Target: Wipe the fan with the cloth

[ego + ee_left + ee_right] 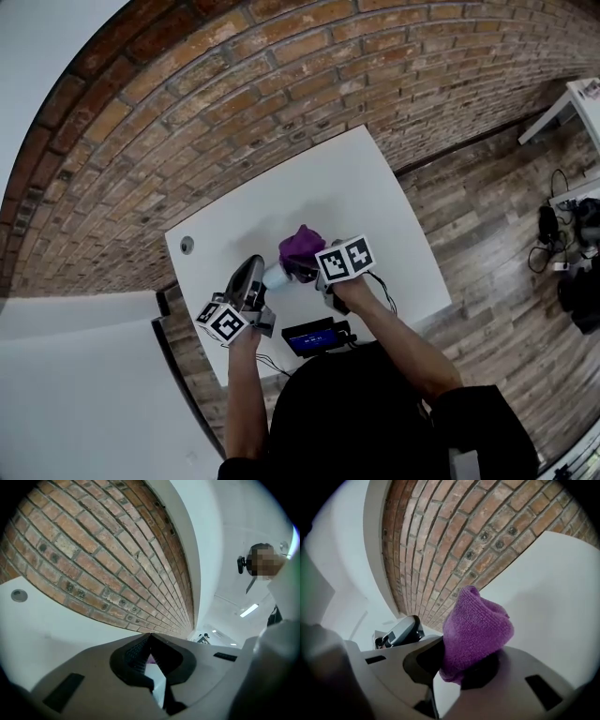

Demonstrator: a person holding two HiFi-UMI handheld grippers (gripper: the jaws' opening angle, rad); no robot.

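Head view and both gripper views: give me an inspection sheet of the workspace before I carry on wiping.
Surface: white table, with a round grommet near its left corner.
Job's things: purple cloth, bunched up; pale blue thing, probably the fan, between the cloth and the left gripper's tip.
Clutter: small black device with a lit blue screen, at the table's near edge.
Grippers: left gripper shut; whether it pinches the pale thing I cannot tell. Right gripper shut on the cloth.
Cables: thin black lead by the right hand; cables and dark gear on the floor.
Surroundings: brick wall, wood floor.
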